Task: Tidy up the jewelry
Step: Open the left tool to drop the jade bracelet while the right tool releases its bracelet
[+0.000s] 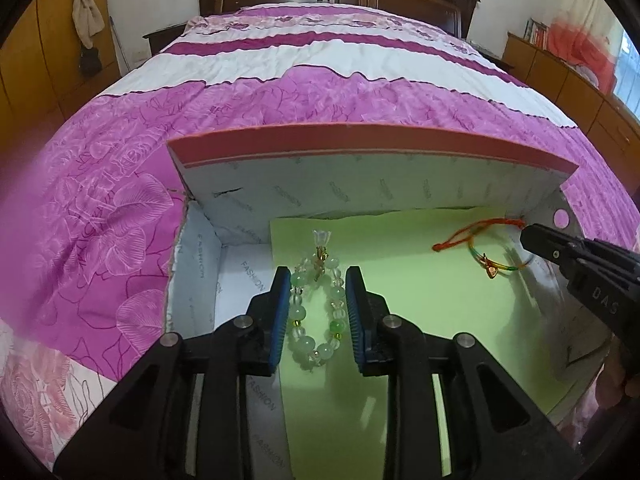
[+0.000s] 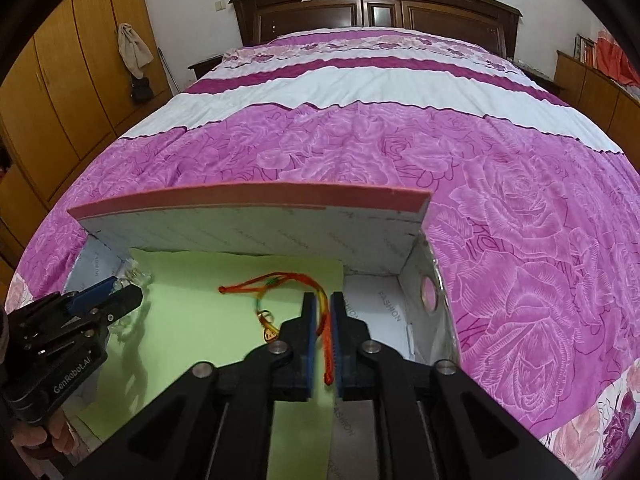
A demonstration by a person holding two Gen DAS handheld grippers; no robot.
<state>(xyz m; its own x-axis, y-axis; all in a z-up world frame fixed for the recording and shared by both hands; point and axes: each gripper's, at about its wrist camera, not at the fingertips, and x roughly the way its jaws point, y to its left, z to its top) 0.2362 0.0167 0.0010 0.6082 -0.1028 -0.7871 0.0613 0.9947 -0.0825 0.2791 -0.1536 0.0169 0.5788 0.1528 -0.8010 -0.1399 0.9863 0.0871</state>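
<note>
1. Left gripper (image 1: pixel 318 280): jaws apart, straddling the green bead bracelet (image 1: pixel 316 312) without pressing it; bracelet lies on the green sheet (image 1: pixel 420 320) inside the box (image 1: pixel 360 184).
2. Right gripper (image 2: pixel 324 308): jaws slightly parted around the red cord bracelet (image 2: pixel 280 284); pad contact cannot be told.

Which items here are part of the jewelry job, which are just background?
Job: green bead bracelet, between left hand-held gripper pads; red string bracelet, right hand-held gripper; open box with green paper.
Background: bedspread, headboard, wardrobe, hanging cloth.
</note>
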